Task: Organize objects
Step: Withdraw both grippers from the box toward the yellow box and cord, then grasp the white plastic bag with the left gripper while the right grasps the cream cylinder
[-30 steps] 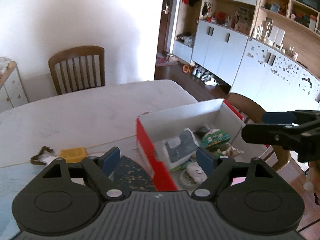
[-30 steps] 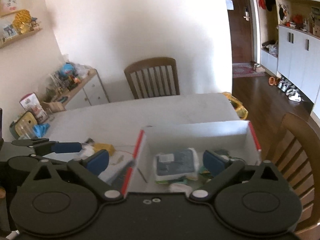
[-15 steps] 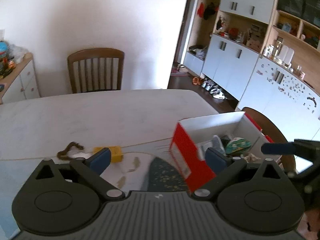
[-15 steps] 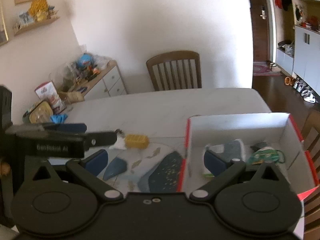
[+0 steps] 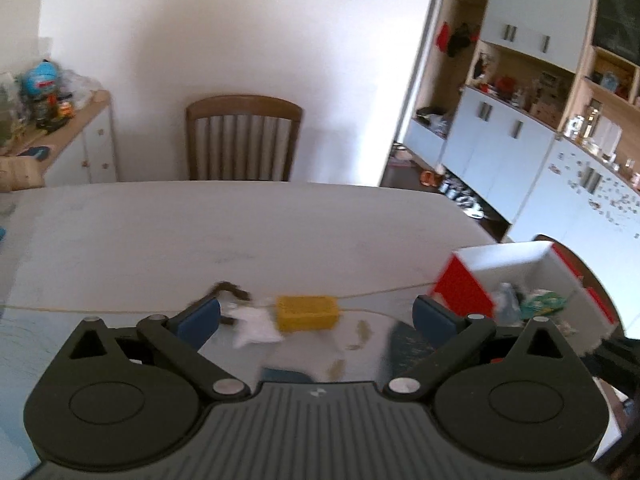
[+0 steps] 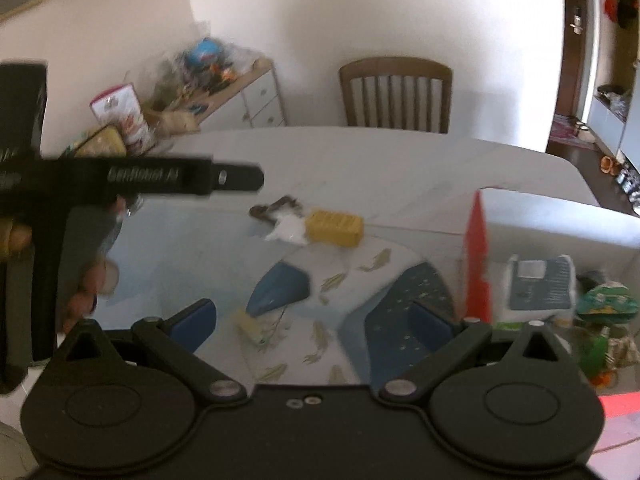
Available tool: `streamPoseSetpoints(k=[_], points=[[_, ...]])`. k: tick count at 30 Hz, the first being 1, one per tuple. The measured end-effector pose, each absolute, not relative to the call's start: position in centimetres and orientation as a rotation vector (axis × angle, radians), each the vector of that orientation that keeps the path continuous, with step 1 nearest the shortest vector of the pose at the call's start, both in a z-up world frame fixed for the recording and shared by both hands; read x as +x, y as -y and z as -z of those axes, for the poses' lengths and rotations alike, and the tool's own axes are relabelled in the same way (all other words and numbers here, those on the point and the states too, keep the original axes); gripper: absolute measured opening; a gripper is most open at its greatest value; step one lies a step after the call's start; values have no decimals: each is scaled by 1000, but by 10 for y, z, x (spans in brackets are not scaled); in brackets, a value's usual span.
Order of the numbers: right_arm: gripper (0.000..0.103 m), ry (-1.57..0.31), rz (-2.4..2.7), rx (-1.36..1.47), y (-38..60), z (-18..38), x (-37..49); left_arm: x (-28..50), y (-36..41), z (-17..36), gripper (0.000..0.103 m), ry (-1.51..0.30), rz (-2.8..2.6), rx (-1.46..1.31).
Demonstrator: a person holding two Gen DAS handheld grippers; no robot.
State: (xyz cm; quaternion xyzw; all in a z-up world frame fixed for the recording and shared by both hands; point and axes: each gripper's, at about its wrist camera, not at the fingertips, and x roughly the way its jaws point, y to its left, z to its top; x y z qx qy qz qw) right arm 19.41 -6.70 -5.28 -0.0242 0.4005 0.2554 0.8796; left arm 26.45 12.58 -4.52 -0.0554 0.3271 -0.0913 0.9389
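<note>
A yellow block [image 5: 307, 313] lies on the table beside a white crumpled scrap [image 5: 256, 326] and a dark brown curled thing [image 5: 230, 291]. My left gripper [image 5: 316, 316] is open wide and empty, with the block showing between its fingers and farther out. To the right stands a red-and-white box [image 5: 464, 288] holding a grey-blue packet [image 6: 540, 280] and a green packet [image 6: 608, 304]. My right gripper [image 6: 312, 320] is open and empty above a blue patterned mat [image 6: 404, 300]. In the right wrist view a hand holds the left gripper [image 6: 236, 178] left of the yellow block [image 6: 334, 224].
The pale table [image 5: 240, 232] stretches behind the loose things to a wooden chair [image 5: 240, 140]. A cluttered sideboard [image 6: 240, 92] stands at the left wall. White cabinets [image 5: 500, 152] line the right side. Another chair back shows behind the box.
Both views have swung left, from over the box to the loose things on the table. The left jaws have spread wider. The left gripper now crosses the right wrist view.
</note>
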Motion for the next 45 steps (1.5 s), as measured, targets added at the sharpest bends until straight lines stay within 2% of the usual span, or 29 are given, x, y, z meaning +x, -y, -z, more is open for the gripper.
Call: streamPoseSetpoints(k=[10, 20, 34, 40, 43, 45], points=[[101, -923, -544, -116, 32, 93, 215, 294, -165, 80, 103, -706, 133, -125], [97, -1007, -602, -202, -7, 138, 236, 318, -155, 129, 103, -770, 161, -82], [81, -1043, -662, -300, -44, 171, 254, 355, -145, 177, 103, -814, 97, -59], [80, -1022, -670, -318, -50, 173, 257, 355, -142, 182, 102, -805, 99, -44], [75, -1007, -676, -331, -51, 172, 257, 356, -142, 184, 92, -816, 98, -49], [71, -997, -678, -343, -53, 172, 256, 357, -141, 185, 81, -829, 100, -54]])
